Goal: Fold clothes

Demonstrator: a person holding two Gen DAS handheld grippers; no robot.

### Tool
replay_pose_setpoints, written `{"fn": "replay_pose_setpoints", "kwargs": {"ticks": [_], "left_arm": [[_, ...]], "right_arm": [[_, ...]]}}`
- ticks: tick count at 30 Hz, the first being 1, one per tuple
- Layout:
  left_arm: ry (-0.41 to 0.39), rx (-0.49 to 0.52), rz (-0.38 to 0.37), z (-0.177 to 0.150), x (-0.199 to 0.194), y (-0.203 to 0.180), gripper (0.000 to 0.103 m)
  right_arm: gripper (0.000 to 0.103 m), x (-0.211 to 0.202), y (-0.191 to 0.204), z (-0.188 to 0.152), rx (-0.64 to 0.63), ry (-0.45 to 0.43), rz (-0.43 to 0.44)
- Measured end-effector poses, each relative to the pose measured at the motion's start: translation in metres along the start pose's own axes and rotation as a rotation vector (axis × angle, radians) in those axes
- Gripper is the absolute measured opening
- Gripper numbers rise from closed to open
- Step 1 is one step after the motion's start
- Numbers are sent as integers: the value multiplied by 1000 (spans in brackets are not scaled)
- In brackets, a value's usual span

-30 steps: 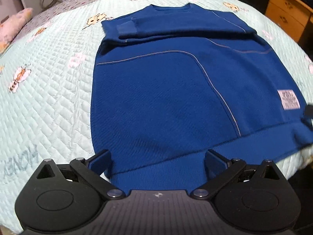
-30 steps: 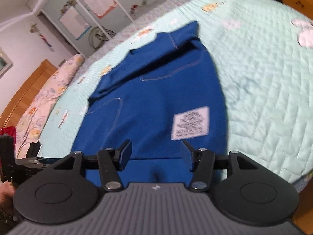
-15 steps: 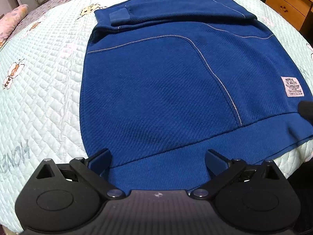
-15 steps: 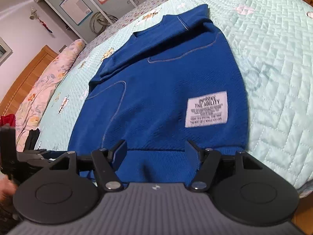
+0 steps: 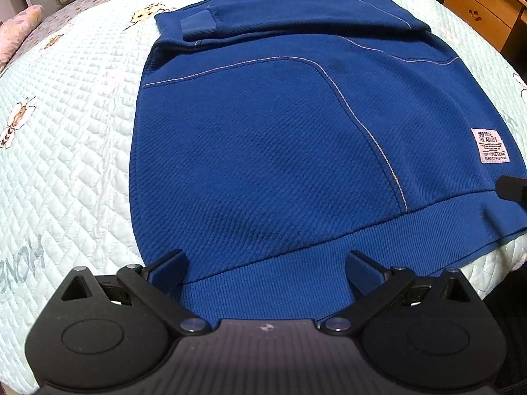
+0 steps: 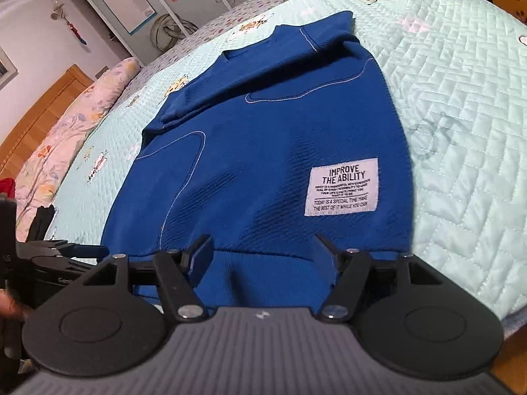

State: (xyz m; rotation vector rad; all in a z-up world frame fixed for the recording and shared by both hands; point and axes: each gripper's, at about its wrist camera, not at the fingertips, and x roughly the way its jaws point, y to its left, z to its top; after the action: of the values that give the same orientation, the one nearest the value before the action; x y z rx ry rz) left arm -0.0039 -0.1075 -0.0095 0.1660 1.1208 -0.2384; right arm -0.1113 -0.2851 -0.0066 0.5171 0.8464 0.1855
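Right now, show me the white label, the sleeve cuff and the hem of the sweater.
white label [image 6: 341, 187]: right wrist view, centre of the patch.
sleeve cuff [image 5: 197, 26]: left wrist view, middle of the ribbed cuff.
hem [image 5: 329, 253]: left wrist view, ribbed band.

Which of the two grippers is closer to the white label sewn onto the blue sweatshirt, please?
The right gripper: its open jaws sit at the hem just below the white label. The left gripper straddles the hem near the sweatshirt's opposite corner.

Bed w/ mint quilted cover [image 5: 75, 138], bee prints. Wood drawers [image 5: 477, 10] far right. Wood headboard [image 6: 42, 105], white wall w/ posters [image 6: 128, 3].
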Motion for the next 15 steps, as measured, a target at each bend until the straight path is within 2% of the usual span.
{"fn": "replay_pose_setpoints", "kwargs": {"ticks": [3, 4, 6, 8, 9, 10, 13, 15], "left_arm": [[-23, -25, -26, -1, -7, 6, 99], [-40, -42, -43, -1, -12, 11, 94], [-128, -123, -131, -5, -31, 30, 94], [-219, -193, -194, -13, -49, 50, 101], [-250, -211, -189, -18, -55, 60, 102], [-260, -223, -159, -21, -57, 68, 102], [-207, -294, -111, -33, -44, 91, 102], [-196, -353, -175, -42, -36, 103, 102]], "right_arm": [[68, -14, -6, -1, 45, -22, 35], [68, -21, -9, -1, 63, -46, 54], [71, -38, -21, -3, 118, -110, 79], [77, -50, -35, -5, 174, -146, 77], [79, -54, -42, -7, 194, -151, 76], [81, -58, -49, -8, 214, -156, 76], [84, -59, -65, -16, 256, -147, 54], [84, -54, -74, -22, 292, -131, 53]]}}
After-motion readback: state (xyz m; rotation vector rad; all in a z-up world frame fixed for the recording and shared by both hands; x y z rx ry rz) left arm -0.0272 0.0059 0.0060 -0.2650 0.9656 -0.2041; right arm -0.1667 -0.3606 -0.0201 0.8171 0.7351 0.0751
